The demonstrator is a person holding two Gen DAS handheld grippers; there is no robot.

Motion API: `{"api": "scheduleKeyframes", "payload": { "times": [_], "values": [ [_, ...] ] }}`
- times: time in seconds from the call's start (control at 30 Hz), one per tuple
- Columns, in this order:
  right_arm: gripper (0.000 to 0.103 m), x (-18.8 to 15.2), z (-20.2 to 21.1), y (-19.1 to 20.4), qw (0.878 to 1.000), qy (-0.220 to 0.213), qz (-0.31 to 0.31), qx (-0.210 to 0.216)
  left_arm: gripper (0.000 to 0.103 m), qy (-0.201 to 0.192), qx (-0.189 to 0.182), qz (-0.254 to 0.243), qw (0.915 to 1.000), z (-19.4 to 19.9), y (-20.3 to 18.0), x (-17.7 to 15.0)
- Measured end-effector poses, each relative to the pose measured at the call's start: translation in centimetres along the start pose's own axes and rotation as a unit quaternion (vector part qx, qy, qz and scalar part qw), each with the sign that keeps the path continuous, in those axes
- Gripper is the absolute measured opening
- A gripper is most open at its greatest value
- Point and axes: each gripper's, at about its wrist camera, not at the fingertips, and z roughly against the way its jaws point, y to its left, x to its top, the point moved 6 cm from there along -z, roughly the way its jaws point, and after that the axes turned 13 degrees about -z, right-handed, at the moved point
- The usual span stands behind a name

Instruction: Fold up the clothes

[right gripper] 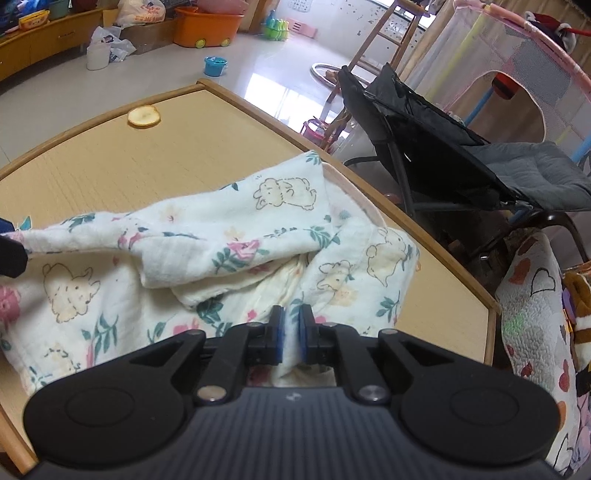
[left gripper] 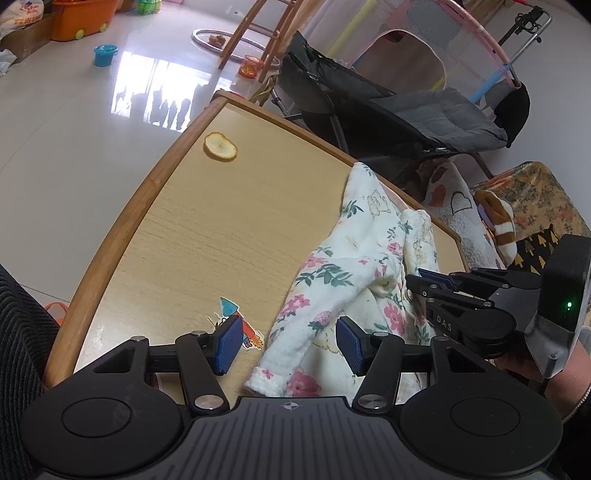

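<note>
A white garment (left gripper: 343, 273) printed with pink flowers and rabbits lies crumpled on the right part of the wooden table (left gripper: 207, 229). My left gripper (left gripper: 290, 345) hovers open over its near sleeve cuff (left gripper: 271, 376), one blue pad on each side and neither touching the cloth. My right gripper (left gripper: 424, 280) comes in from the right, held by a hand. In the right wrist view the right gripper (right gripper: 291, 332) has its pads nearly together with a fold of the white garment (right gripper: 229, 236) pinched between them.
An orange peel slice (left gripper: 221, 146) lies near the table's far corner, and a cartoon sticker (left gripper: 240, 325) is by my left finger. A dark baby stroller (left gripper: 406, 110) and a heart-print blanket (left gripper: 450, 199) stand beyond the right edge. Toys and an orange tub (right gripper: 207, 26) sit on the floor.
</note>
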Motion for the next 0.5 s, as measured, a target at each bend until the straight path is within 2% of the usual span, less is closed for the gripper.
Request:
{"api": "scheduleKeyframes", "payload": {
  "times": [0.37, 0.5],
  "values": [
    [0.011, 0.2, 0.4, -0.3, 1.0, 0.0, -0.004, 0.008, 0.057, 0.003, 0.0, -0.003, 1.0, 0.1, -0.2, -0.1],
    [0.016, 0.8, 1.4, -0.8, 0.999, -0.012, -0.034, 0.027, 0.057, 0.002, 0.0, -0.002, 1.0, 0.0, -0.1, -0.2]
  ]
}}
